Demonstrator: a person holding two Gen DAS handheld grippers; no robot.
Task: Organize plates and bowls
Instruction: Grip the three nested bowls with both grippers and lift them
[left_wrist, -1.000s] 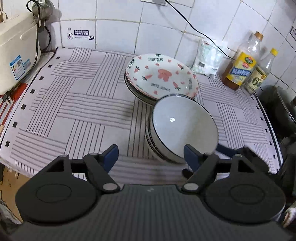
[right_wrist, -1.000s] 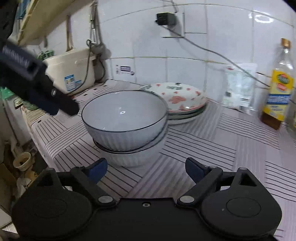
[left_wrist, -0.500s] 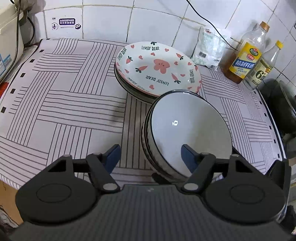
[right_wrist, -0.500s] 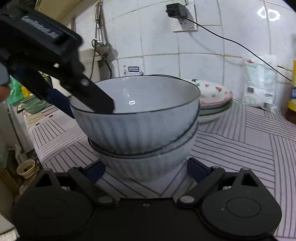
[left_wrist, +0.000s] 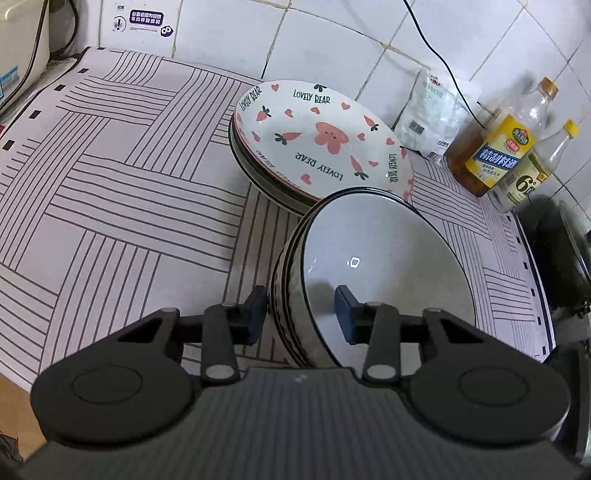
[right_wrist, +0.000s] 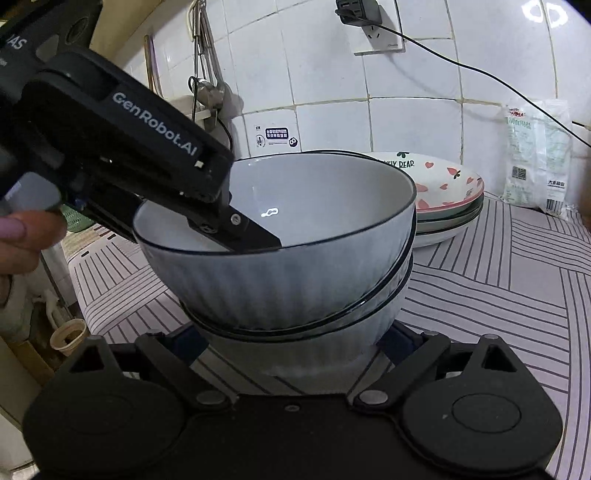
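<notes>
A stack of grey ribbed bowls (left_wrist: 369, 273) with dark rims sits on the striped cloth of the table (left_wrist: 122, 206), filling the lower middle of the left wrist view and the centre of the right wrist view. The top bowl (right_wrist: 280, 236) leans in the stack, its rim higher on the right side of the right wrist view than on the left.

The left gripper (left_wrist: 301, 314) straddles the near wall of the top bowl: one blue pad lies outside the wall, at lower centre of the frame, and the other lies inside the bowl. The jaws are spread with a visible gap on either side of the wall, not yet clenched on it. In the right wrist view the same left gripper reaches in from the upper left, one finger dipping over the rim.

The right gripper (right_wrist: 291, 343) sits low at the foot of the stack, its jaws spread wide, one on each side of the bottom bowl (right_wrist: 314, 350); whether the pads touch it I cannot tell.

Just behind the bowls, toward the tiled wall, stands a stack of plates (left_wrist: 321, 144), the top one printed with hearts and carrots. Two oil bottles (left_wrist: 498, 147) and a white packet (left_wrist: 432, 118) stand at the right of the left wrist view.
</notes>
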